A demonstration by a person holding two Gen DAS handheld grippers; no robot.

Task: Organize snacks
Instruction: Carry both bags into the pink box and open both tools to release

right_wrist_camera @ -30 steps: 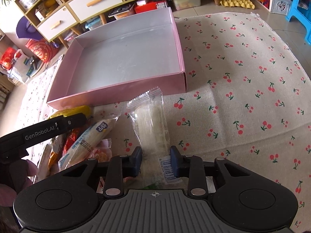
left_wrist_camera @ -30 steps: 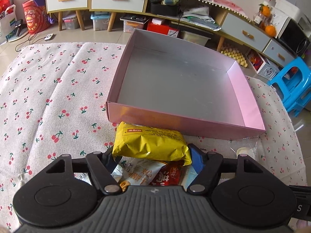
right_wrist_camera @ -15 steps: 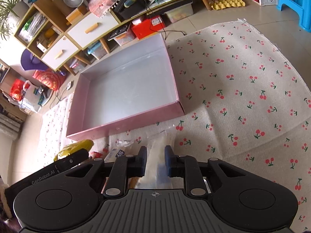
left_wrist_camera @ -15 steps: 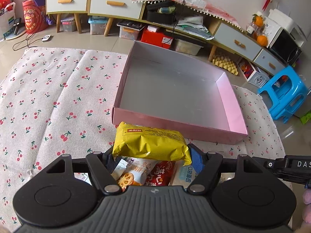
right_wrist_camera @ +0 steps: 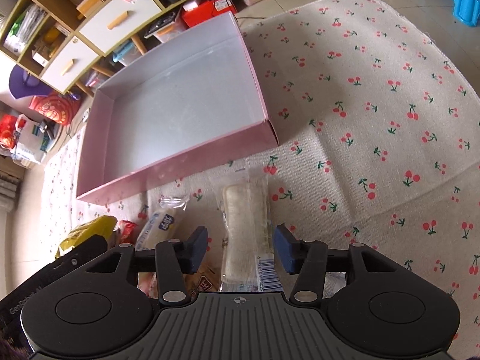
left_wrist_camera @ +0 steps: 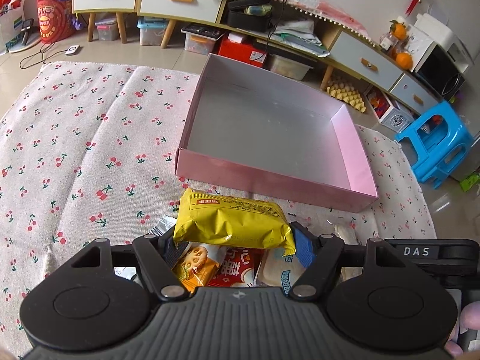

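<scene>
My left gripper (left_wrist_camera: 234, 234) is shut on a yellow snack packet (left_wrist_camera: 232, 223) and holds it above a small pile of snacks (left_wrist_camera: 228, 270), just in front of the empty pink box (left_wrist_camera: 270, 186). My right gripper (right_wrist_camera: 240, 247) is open, its jaws on either side of a clear-wrapped pale snack bar (right_wrist_camera: 246, 222) that lies on the cherry-print cloth (right_wrist_camera: 375, 105). The pink box (right_wrist_camera: 180, 162) lies beyond it to the left. The yellow packet (right_wrist_camera: 87, 231) and a white-and-blue wrapped snack (right_wrist_camera: 159, 228) show at the left.
Low cabinets with drawers (left_wrist_camera: 177, 0), storage bins and a red box (left_wrist_camera: 240, 51) stand behind the cloth. A blue plastic stool (left_wrist_camera: 435, 147) is at the right. The other gripper's body (left_wrist_camera: 426, 252) shows at the right edge of the left wrist view.
My right gripper was shut on the clear-wrapped bar and has opened; the bar now lies on the cloth. My left gripper has lifted a little with the yellow packet.
</scene>
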